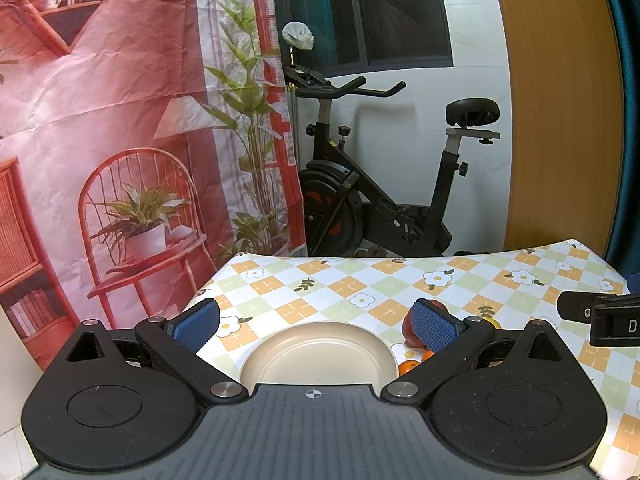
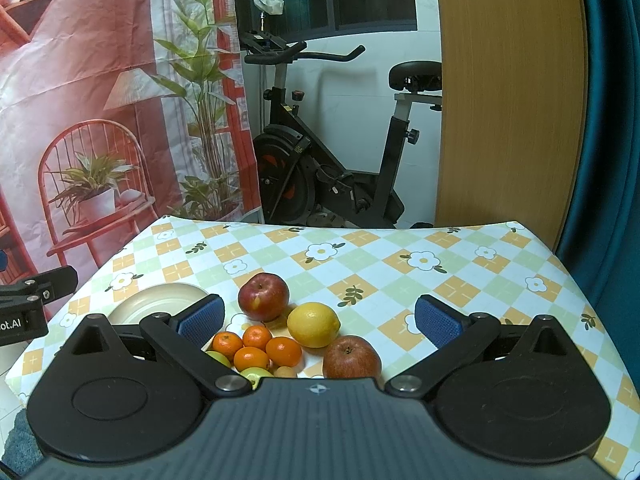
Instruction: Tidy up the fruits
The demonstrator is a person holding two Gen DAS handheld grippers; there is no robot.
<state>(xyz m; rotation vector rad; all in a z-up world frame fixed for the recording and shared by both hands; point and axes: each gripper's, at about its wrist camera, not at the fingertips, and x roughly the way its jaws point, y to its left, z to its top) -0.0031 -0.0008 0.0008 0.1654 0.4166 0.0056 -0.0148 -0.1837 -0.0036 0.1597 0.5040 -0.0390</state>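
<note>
Both wrist views face low across the table (image 2: 360, 256), sharing the plate (image 1: 316, 344).

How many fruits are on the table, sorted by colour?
Red apples: 2, far one, near one
Yellow lemon: 1
Orange tangerines: 4, for example
Green fruits, partly hidden by the right gripper: 2, for example
Small brown fruit: 1
Total: 10 visible

A black exercise bike (image 2: 332, 152) stands behind the floral checked tabletop (image 2: 400, 264), a red printed backdrop (image 2: 80, 100) hanging left of the bike.
</note>
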